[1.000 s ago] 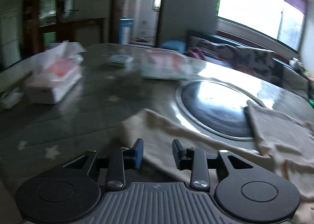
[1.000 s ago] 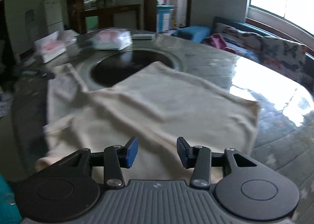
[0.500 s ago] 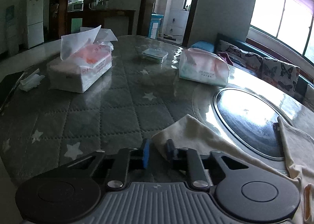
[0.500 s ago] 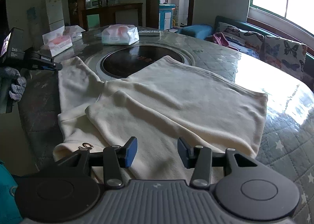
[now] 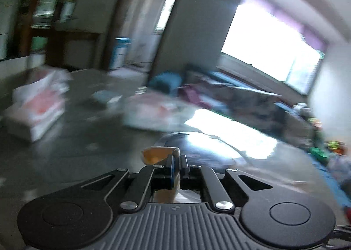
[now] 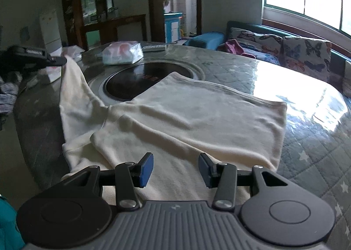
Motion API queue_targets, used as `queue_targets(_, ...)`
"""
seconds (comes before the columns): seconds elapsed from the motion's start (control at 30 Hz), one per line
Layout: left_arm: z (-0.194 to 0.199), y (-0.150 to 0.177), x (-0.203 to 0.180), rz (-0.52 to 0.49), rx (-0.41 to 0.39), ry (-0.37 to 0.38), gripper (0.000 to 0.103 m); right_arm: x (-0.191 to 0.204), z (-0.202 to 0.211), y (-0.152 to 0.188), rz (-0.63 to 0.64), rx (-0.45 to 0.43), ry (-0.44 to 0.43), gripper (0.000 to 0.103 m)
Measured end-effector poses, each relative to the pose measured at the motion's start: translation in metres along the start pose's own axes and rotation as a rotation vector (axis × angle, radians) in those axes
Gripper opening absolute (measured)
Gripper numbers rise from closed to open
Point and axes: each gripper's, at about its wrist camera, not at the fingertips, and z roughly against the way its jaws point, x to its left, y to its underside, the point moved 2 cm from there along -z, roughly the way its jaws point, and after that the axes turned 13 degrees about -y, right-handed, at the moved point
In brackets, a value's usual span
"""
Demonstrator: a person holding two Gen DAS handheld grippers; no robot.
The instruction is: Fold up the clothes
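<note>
The left fingers [image 5: 177,167] have just pinched the sleeve [image 6: 74,87] and lifted it; right fingers [image 6: 175,170] stay spread over the shirt [image 6: 197,116].

The cream garment [image 6: 197,118] under my right hand-held gripper [image 6: 175,170] is soft, matt, slightly fuzzy cloth. My counter [image 6: 307,140] wears quilted fabric beneath a glossy clear sheet. The round inset [image 6: 140,77] looks like smooth dark glass ringed in metal.
</note>
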Motion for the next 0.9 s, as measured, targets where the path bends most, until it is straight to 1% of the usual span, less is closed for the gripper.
queue_targets(0.07,0.013,-0.003,-0.023,-0.025,-0.011,0.088,0.004,-0.003,0.005,0.001,-0.013,-0.017,0.007,0.046)
queue_targets(0.17,0.029,0.000,-0.060,-0.058,0.007,0.236,0.004,-0.008,0.014,0.003,-0.039,-0.040,0.019,0.046)
queue_targets(0.3,0.044,0.016,-0.112,-0.134,0.040,0.407,0.004,-0.016,0.027,0.009,-0.081,-0.067,0.038,0.046)
queue_targets(0.4,0.045,0.034,-0.139,-0.182,0.082,0.508,0.004,-0.020,0.034,0.015,-0.103,-0.080,0.049,0.046)
queue_targets(0.5,0.038,0.055,-0.161,-0.224,0.149,0.568,0.004,-0.025,0.040,0.022,-0.135,-0.089,0.061,0.046)
queue_targets(0.63,0.028,0.081,-0.179,-0.275,0.243,0.613,0.005,-0.030,0.046,0.028,-0.160,-0.090,0.082,0.046)
queue_targets(0.7,0.022,0.093,-0.182,-0.296,0.290,0.608,0.006,-0.033,0.049,0.030,-0.169,-0.091,0.092,0.046)
queue_targets(0.8,0.018,0.105,-0.179,-0.310,0.369,0.644,0.009,-0.034,0.051,0.030,-0.178,-0.097,0.097,0.046)
queue_targets(0.9,0.017,0.105,-0.171,-0.332,0.357,0.648,0.008,-0.034,0.051,0.027,-0.182,-0.104,0.090,0.045)
